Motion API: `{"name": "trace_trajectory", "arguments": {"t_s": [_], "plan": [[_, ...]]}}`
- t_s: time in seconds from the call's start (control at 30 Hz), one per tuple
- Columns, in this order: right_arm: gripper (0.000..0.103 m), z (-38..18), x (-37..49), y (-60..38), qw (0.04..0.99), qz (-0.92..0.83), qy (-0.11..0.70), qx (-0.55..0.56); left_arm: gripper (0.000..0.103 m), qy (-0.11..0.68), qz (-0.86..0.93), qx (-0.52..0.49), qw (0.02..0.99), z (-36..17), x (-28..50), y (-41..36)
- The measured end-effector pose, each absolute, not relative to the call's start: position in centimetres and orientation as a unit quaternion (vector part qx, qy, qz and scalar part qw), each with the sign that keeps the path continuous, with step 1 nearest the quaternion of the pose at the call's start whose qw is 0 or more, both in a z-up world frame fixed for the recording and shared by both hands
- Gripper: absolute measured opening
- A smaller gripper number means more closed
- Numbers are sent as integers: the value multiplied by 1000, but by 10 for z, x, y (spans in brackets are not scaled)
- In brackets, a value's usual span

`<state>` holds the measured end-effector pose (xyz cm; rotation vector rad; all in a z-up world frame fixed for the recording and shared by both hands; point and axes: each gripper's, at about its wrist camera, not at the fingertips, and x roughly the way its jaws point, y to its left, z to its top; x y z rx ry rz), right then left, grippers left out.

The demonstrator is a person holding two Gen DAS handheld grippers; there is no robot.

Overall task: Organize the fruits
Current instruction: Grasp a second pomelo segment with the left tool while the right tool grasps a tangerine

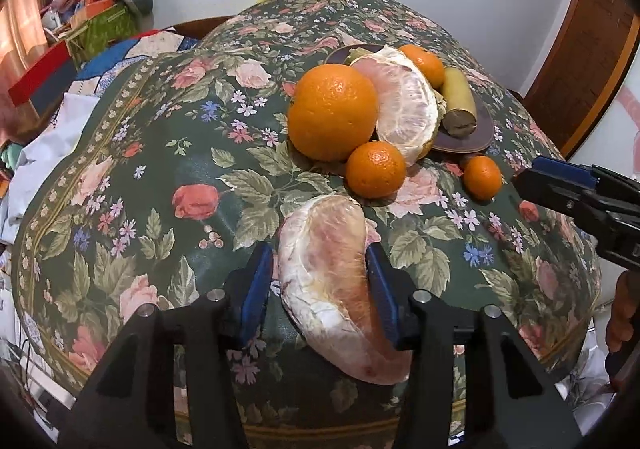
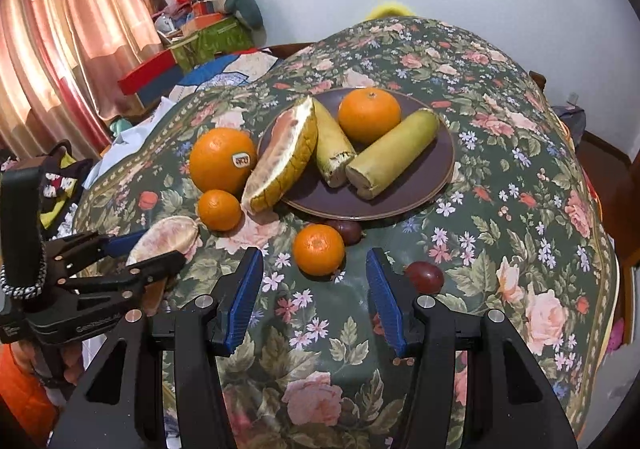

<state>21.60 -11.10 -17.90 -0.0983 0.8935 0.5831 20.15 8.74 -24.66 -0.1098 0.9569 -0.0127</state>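
My left gripper (image 1: 316, 253) is shut on a peeled pomelo segment (image 1: 328, 281) lying on the floral tablecloth; its right pad presses the fruit and its left pad sits at the other side. My right gripper (image 2: 314, 255) stands open and empty, with a small mandarin (image 2: 318, 249) just past its tips. A big orange (image 2: 222, 159), another mandarin (image 2: 219, 209) and a pomelo half (image 2: 280, 157) crowd the left rim of a dark plate (image 2: 420, 185). On the plate lie an orange (image 2: 368, 115) and two yellow-green stalks (image 2: 392, 153).
Two dark red round fruits (image 2: 424, 276) (image 2: 346, 229) lie on the cloth near my right gripper. Boxes and fabric (image 2: 208, 37) pile up at the back left beside a curtain (image 2: 60, 29). The table's edge drops off at the right.
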Motion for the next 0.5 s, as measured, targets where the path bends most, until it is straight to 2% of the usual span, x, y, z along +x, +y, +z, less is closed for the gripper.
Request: {"name": "trace_trajectory", "arguments": {"t_s": [0.5], "plan": [[50, -199, 230, -98, 848, 287, 441, -56, 41, 447, 1, -72, 891, -239, 199, 101]]}}
